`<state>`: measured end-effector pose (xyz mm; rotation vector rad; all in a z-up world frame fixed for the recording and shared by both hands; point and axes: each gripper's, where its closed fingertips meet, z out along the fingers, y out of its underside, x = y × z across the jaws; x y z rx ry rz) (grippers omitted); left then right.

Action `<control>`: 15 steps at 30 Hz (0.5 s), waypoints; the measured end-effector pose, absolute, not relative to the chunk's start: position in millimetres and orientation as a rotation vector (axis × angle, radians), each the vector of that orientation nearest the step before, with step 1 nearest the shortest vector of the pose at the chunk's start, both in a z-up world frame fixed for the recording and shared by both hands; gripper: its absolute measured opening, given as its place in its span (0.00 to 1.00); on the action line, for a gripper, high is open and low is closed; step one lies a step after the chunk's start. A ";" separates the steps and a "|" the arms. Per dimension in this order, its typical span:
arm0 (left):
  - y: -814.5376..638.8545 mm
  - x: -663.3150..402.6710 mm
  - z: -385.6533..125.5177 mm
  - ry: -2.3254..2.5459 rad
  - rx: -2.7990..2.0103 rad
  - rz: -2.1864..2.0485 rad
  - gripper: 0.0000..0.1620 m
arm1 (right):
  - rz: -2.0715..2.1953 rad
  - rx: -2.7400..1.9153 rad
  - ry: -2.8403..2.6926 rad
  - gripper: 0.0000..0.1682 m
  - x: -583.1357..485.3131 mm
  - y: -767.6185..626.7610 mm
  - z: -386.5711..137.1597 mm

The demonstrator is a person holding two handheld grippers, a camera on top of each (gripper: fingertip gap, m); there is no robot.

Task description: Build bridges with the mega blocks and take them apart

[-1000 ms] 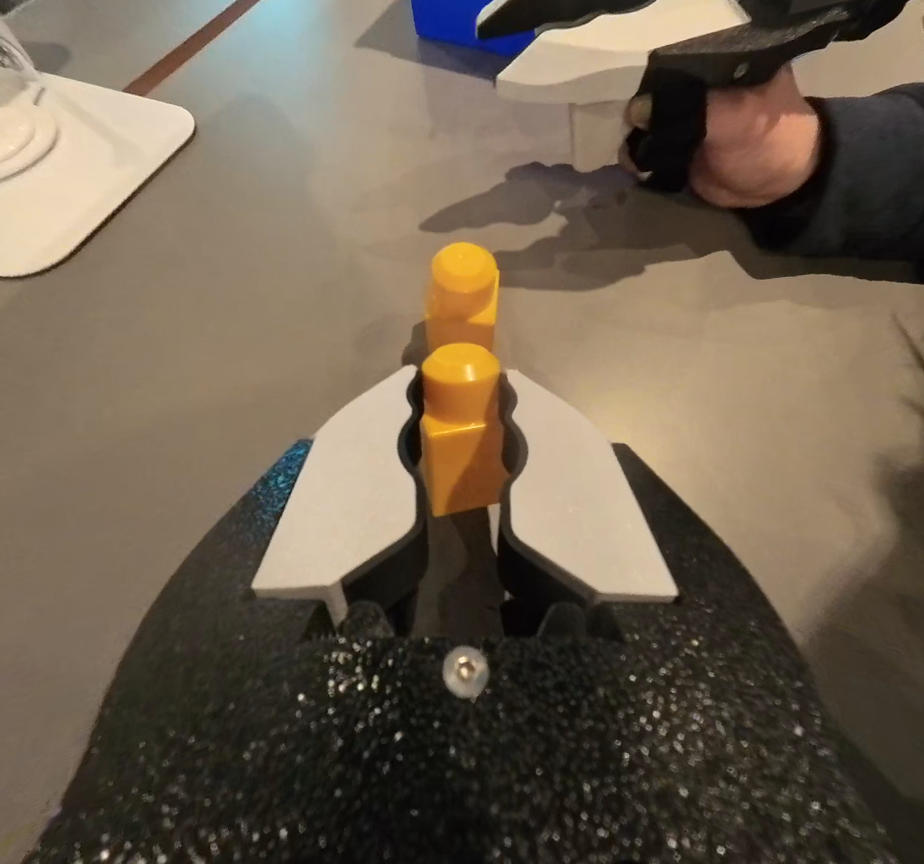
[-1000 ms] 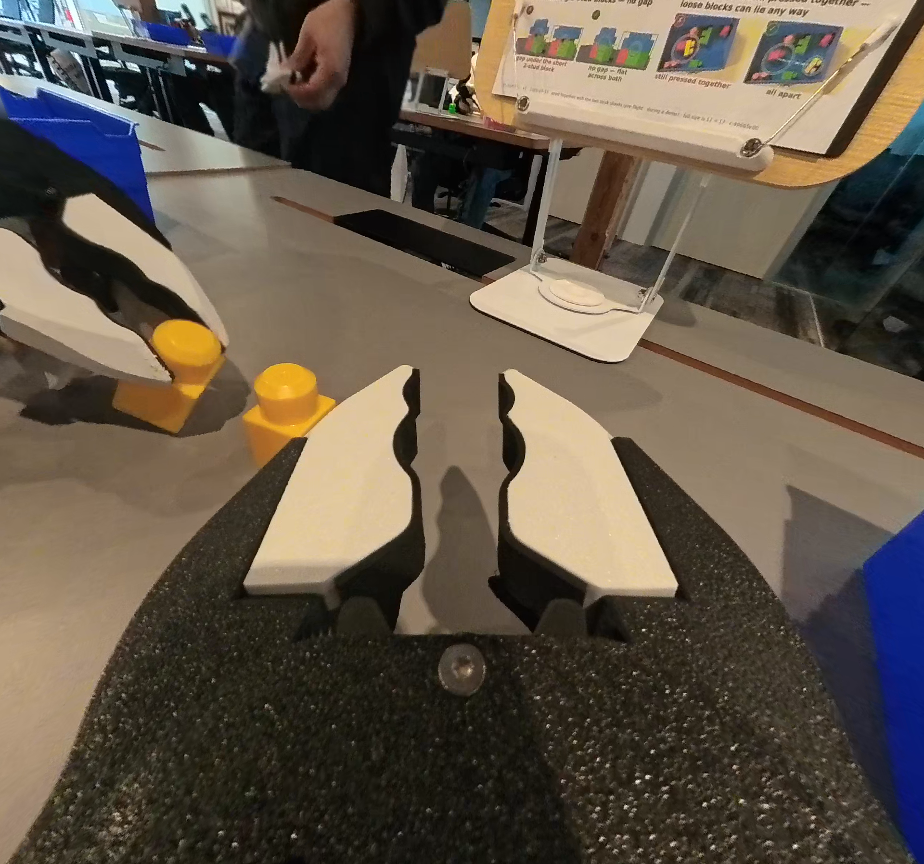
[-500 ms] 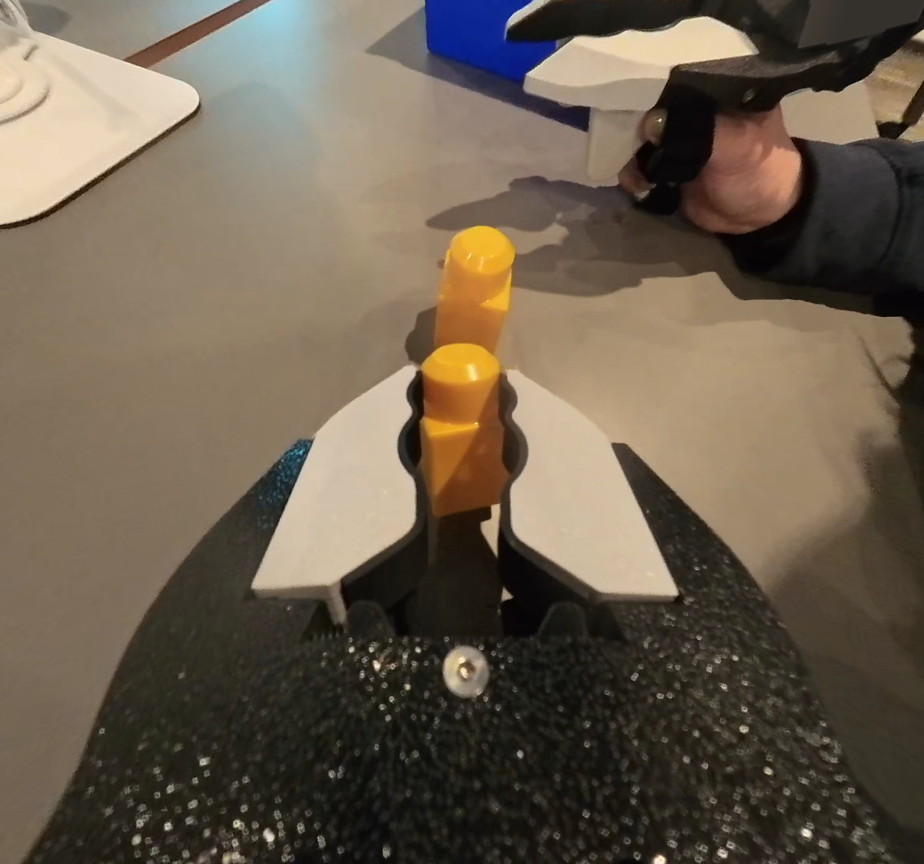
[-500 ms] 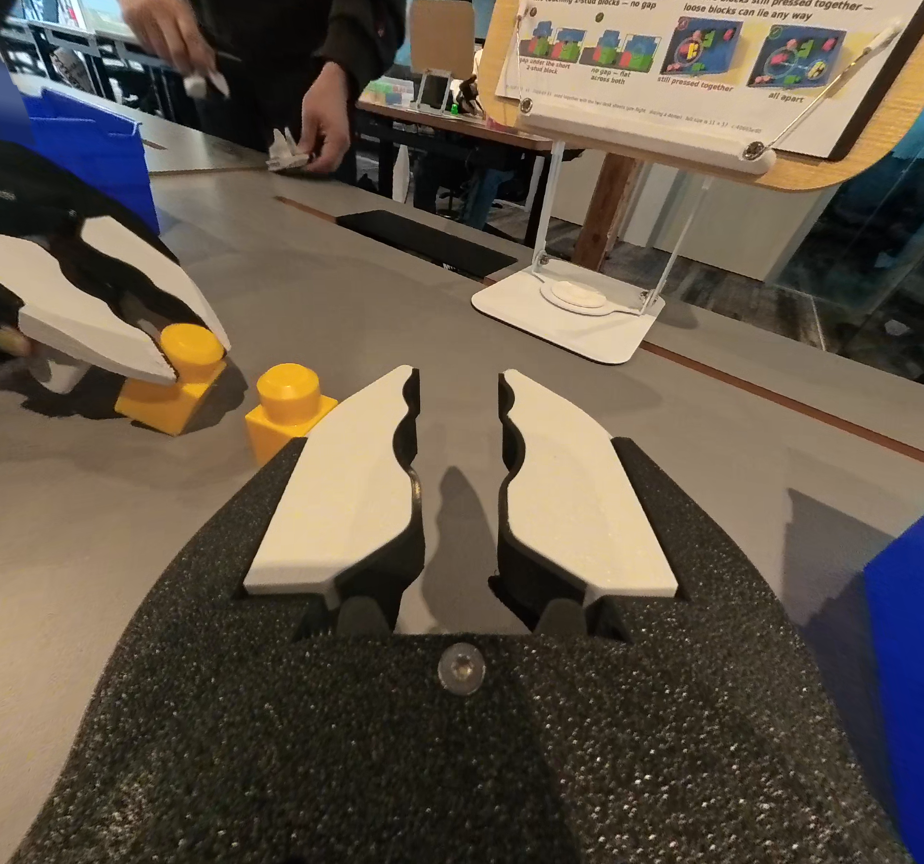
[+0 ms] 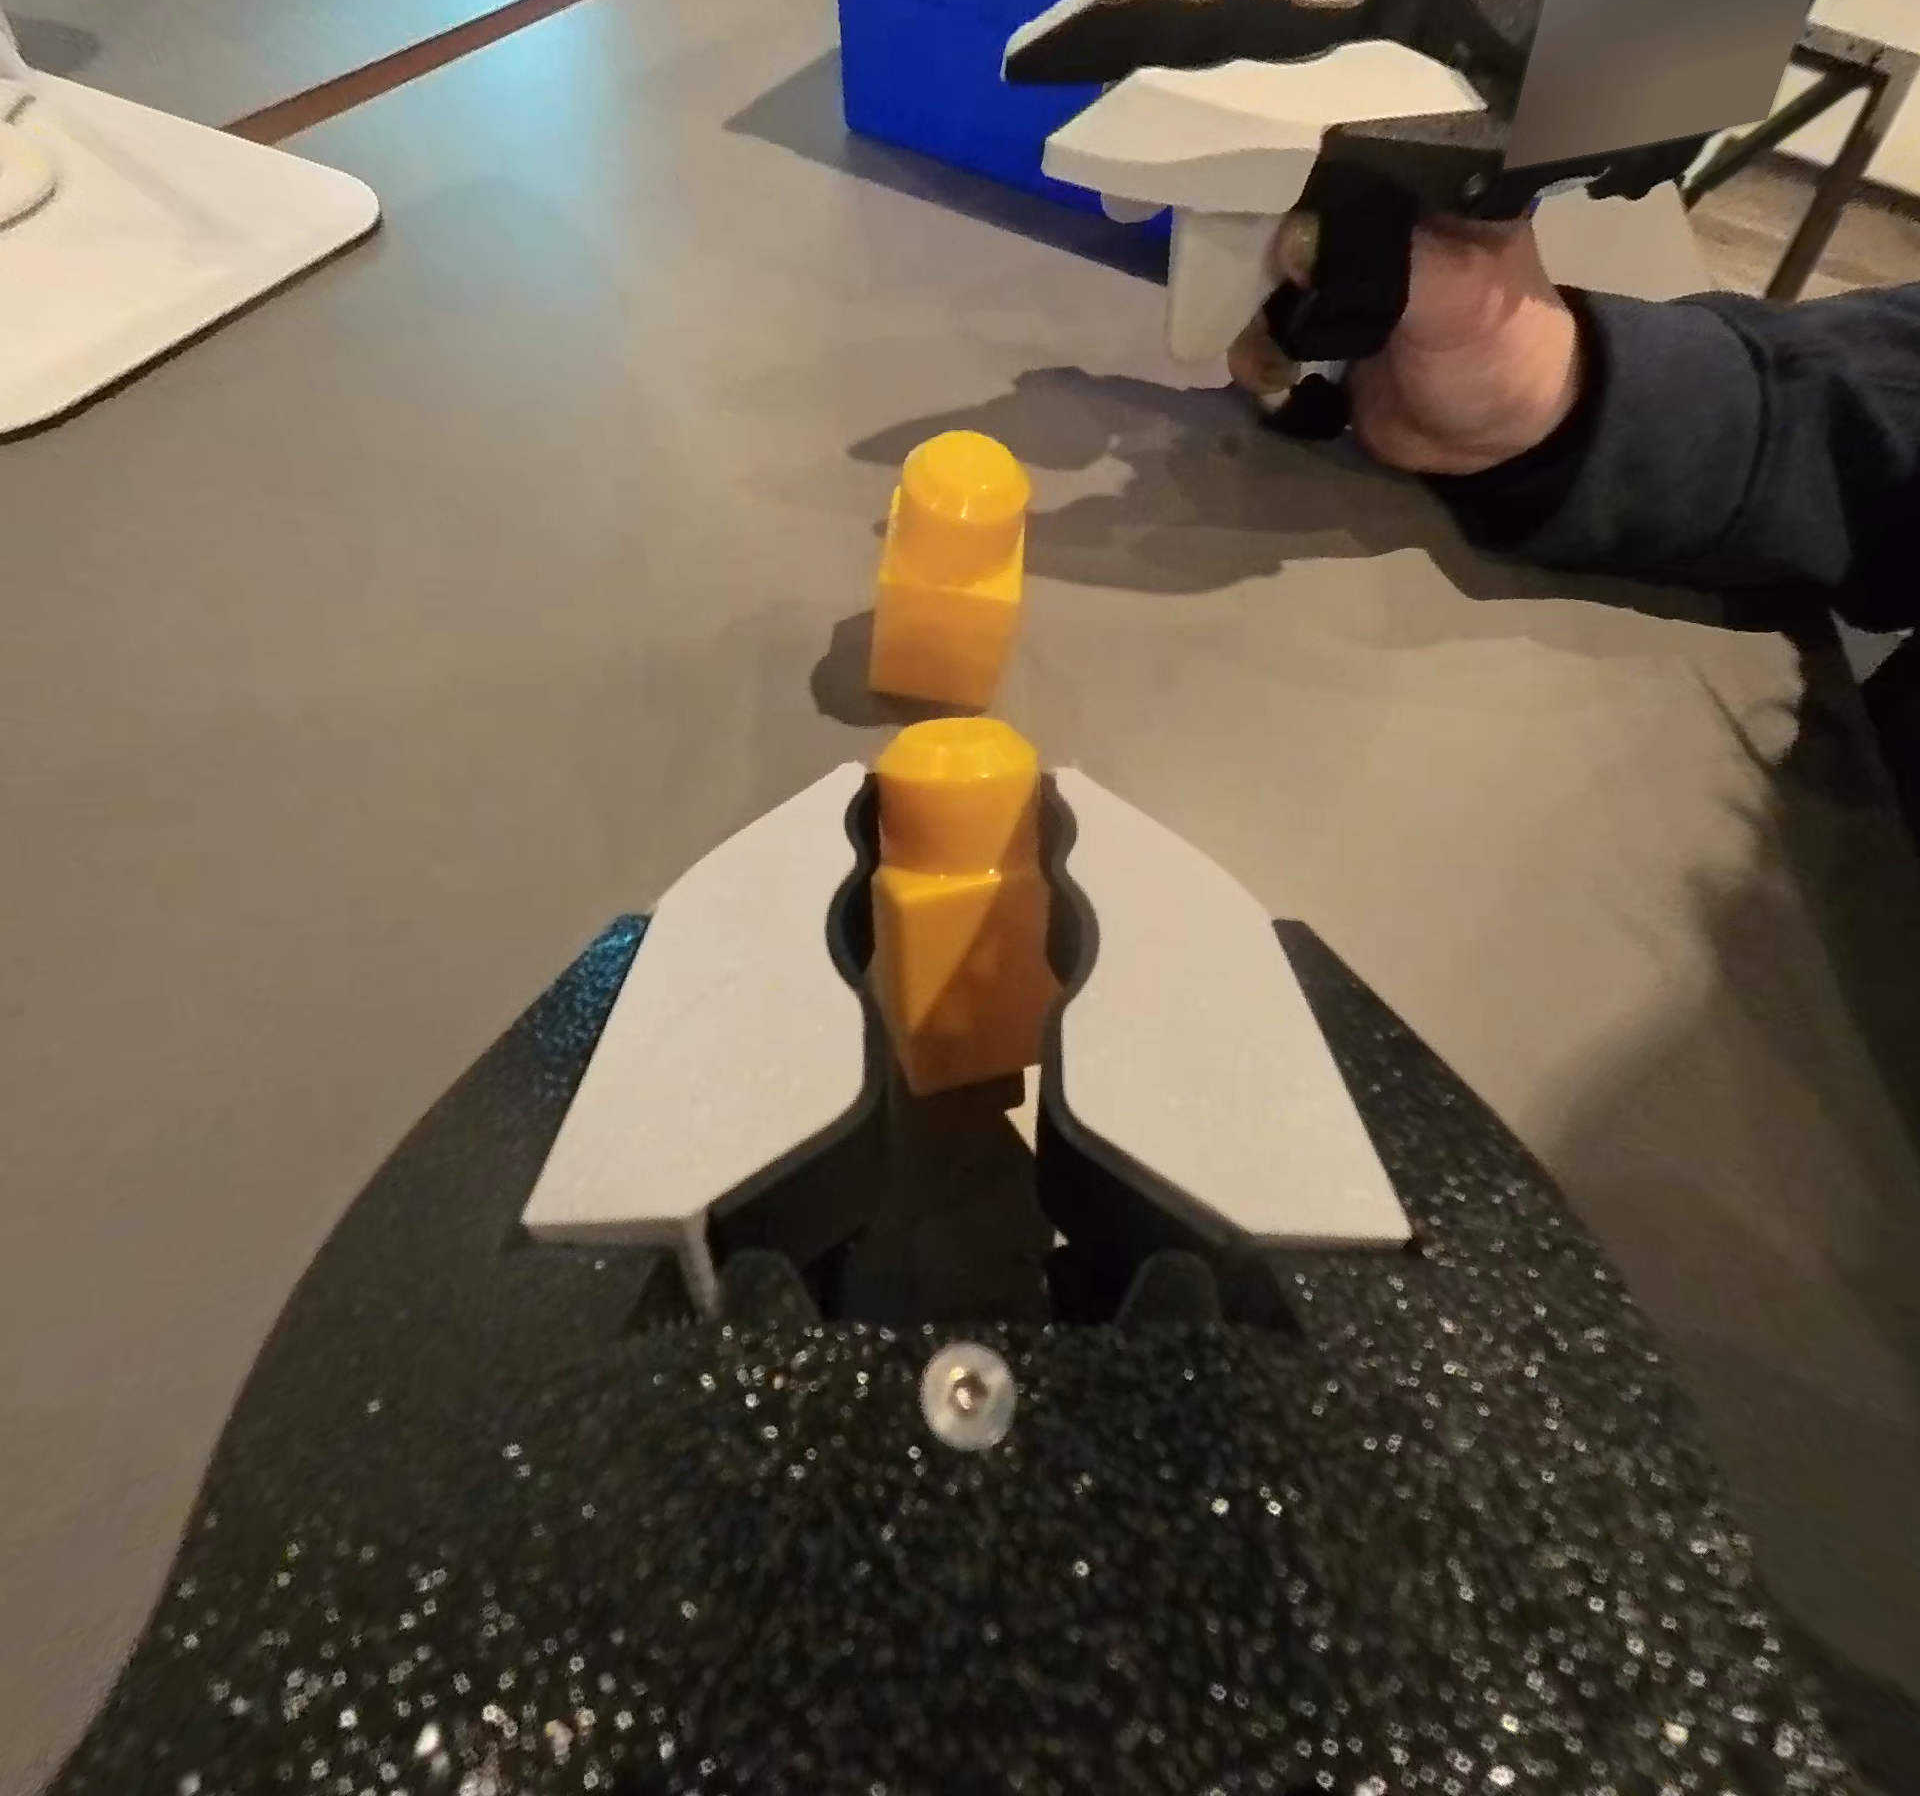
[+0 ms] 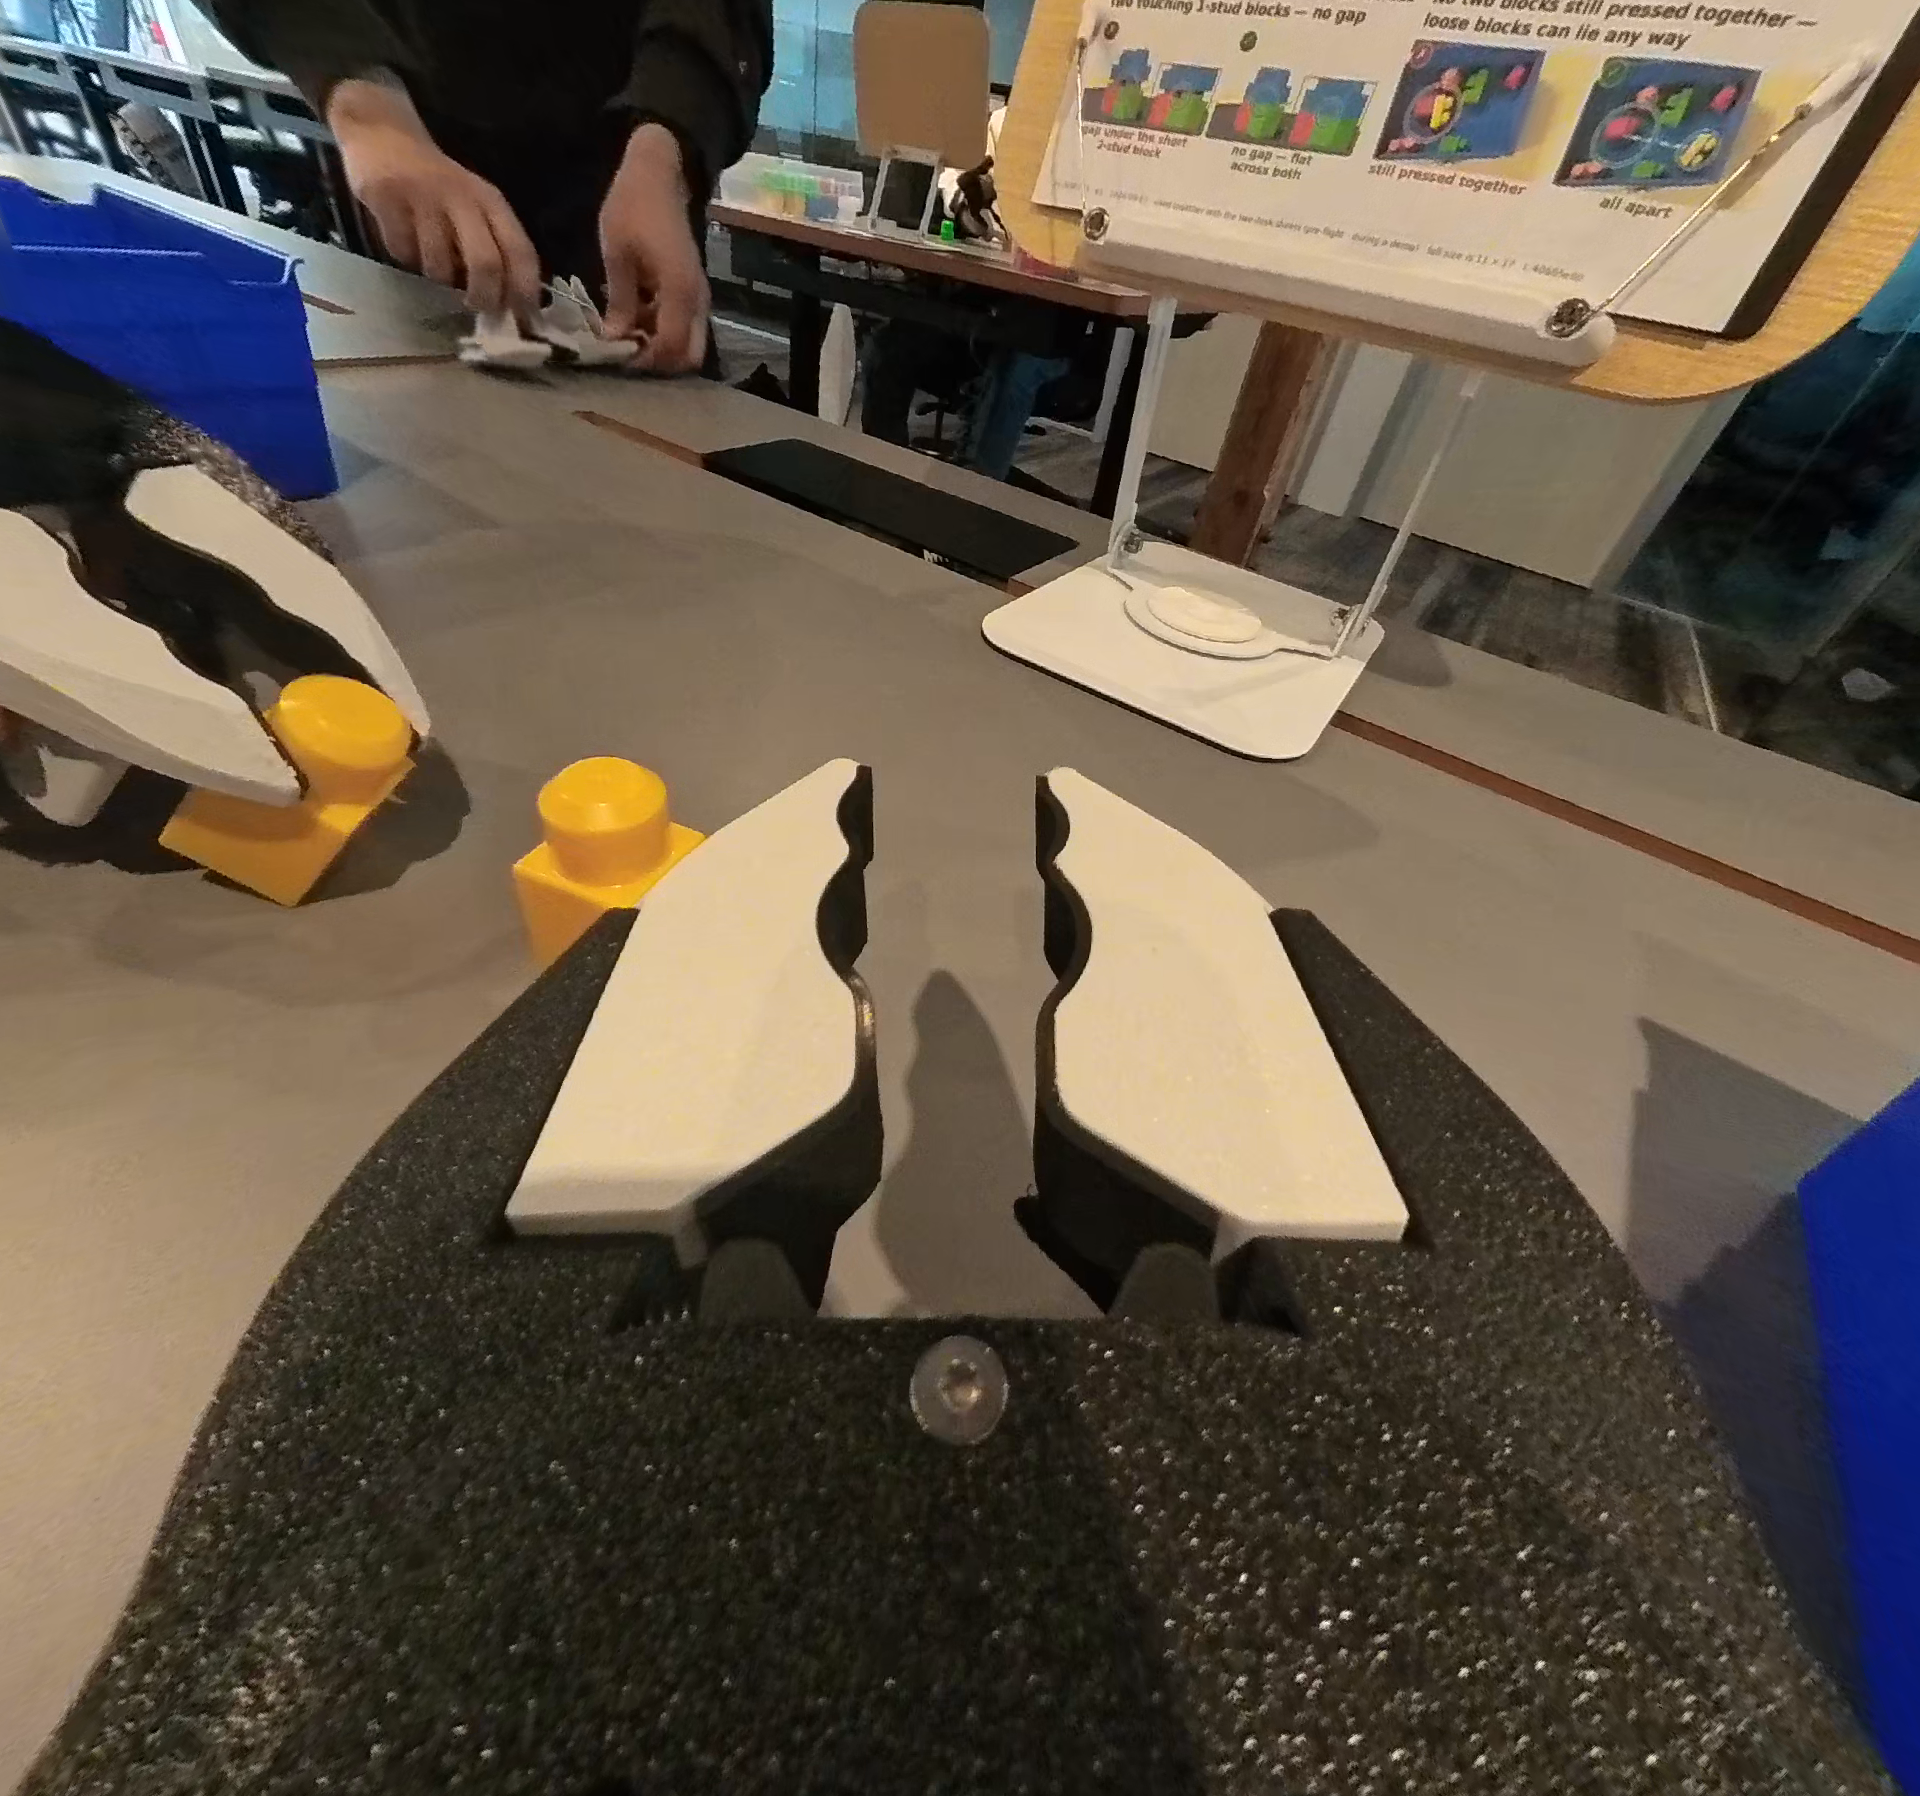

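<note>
Item: yellow one-stud block [image 5: 961, 936], frame centre, clamped in your left gripper [image 5: 958, 811] — light, rigid, slick plastic; hold its flat sides. Second block [image 5: 948, 585] stands just beyond. Right gripper [image 6: 951, 785] — parted, empty.

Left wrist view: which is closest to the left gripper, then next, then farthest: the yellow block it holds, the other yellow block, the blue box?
1. Held yellow block, clamped inside the left gripper.
2. Loose yellow block, standing just ahead on the table.
3. Blue box, far back, right of centre.
</note>
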<state>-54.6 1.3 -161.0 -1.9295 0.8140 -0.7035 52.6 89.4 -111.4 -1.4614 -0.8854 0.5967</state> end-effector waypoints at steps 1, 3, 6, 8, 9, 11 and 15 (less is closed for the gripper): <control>0.4 -55.0 -160.8 0.814 -1.929 -0.707 0.18 | 0.596 -1.462 -0.886 0.17 52.5 89.4 -111.5; -1.7 -56.9 -163.2 0.822 -1.945 -0.702 0.20 | 0.596 -1.462 -0.886 0.17 52.3 89.5 -111.6; -4.7 -58.2 -165.4 0.830 -1.951 -0.705 0.23 | 0.598 -1.462 -0.885 0.17 51.8 89.8 -111.1; -5.9 -59.2 -165.1 0.832 -1.951 -0.701 0.23 | 0.598 -1.463 -0.886 0.17 51.9 89.8 -111.3; -6.4 -59.9 -165.3 0.831 -1.953 -0.703 0.24 | 0.598 -1.463 -0.887 0.17 51.9 89.9 -111.3; -7.8 -61.8 -165.9 0.824 -1.960 -0.707 0.24 | 0.596 -1.461 -0.887 0.17 51.8 89.7 -111.6; -9.7 -65.4 -167.2 0.822 -1.978 -0.699 0.26 | 0.598 -1.462 -0.886 0.17 51.6 89.4 -111.7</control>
